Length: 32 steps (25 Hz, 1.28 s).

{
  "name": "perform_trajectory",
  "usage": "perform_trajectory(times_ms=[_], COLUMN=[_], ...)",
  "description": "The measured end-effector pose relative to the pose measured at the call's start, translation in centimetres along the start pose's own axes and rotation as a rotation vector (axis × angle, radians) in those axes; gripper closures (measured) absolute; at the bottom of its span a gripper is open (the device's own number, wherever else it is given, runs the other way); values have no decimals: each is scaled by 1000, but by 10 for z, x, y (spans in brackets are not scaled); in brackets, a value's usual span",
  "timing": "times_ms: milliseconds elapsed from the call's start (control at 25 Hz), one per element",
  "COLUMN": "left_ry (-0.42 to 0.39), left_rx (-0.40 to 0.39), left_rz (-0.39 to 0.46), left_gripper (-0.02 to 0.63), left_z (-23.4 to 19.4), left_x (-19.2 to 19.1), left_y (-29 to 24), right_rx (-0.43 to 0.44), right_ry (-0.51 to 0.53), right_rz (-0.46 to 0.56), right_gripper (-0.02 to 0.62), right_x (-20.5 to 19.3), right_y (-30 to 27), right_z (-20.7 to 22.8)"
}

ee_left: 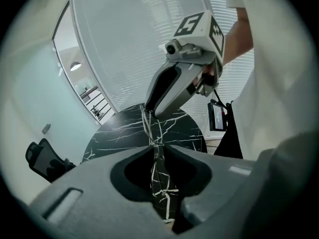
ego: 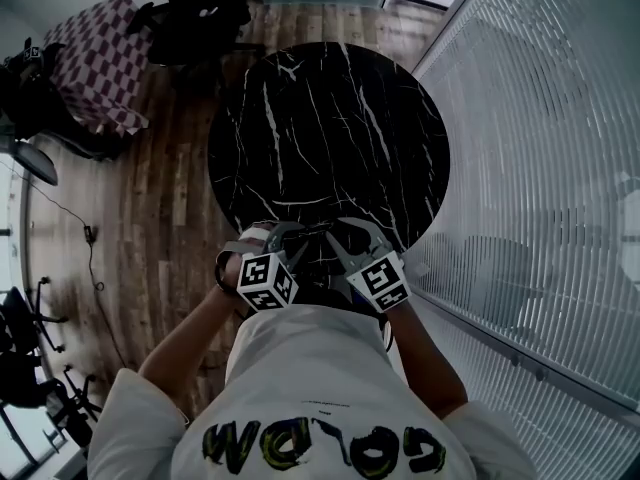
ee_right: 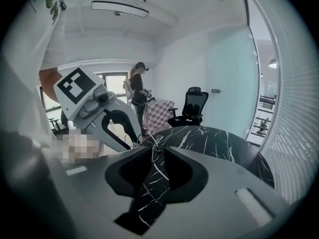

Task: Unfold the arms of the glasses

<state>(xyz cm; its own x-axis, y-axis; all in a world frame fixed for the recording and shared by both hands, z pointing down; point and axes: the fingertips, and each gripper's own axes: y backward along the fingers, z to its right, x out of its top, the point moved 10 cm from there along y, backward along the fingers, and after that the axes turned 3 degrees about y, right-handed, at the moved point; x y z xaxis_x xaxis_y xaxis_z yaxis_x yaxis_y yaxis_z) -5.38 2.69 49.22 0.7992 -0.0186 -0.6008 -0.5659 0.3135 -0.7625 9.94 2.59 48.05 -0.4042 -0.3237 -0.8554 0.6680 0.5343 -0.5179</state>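
The round black marble table (ego: 330,118) fills the middle of the head view. Both claws are raised over its lower edge, close in front of the person.

The left claw (ego: 288,238) sits lower centre-left and the right claw (ego: 342,234) lower centre-right. Their tips point toward each other and are nearly touching.

The glasses (ego: 313,230), a thin wire pair, hang in the small gap between the tips, off the table, with their long axis running left to right across the frame from one claw to the other.

In the left gripper view the jaws are pinched on the wire frame, which runs up the frame toward the right claw's tip.

In the right gripper view the jaws stand slightly apart. A thin part of the frame sits at their tips, but the pads do not appear to press on it.

So the left claw carries the glasses. The right claw, with its tip at the far end, looks best placed to take the near arm and swing it away from the left claw.
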Motion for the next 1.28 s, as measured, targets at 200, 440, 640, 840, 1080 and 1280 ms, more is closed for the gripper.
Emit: perform_trajectory(times_ms=[200, 440, 640, 840, 1080, 1280], left_ry=[-26, 9, 52, 151, 304, 548], left_rx=[-34, -37, -31, -42, -49, -47], left_rz=[11, 14, 35, 88, 168, 275], left_gripper=[534, 531, 514, 427, 363, 357], left_z=[-1, -2, -5, -8, -22, -46], left_x=[3, -1, -5, -8, -12, -22], left_y=[-1, -3, -2, -4, 9, 29], right_rx=[18, 33, 35, 22, -3, -55], right_ry=[12, 11, 39, 66, 99, 124], right_rz=[-12, 15, 25, 44, 59, 70], right_gripper=[541, 571, 575, 577, 577, 577], right_x=[-2, -2, 0, -5, 0, 7], right_y=[-1, 0, 2, 6, 12, 15], right_z=[1, -1, -7, -13, -20, -19])
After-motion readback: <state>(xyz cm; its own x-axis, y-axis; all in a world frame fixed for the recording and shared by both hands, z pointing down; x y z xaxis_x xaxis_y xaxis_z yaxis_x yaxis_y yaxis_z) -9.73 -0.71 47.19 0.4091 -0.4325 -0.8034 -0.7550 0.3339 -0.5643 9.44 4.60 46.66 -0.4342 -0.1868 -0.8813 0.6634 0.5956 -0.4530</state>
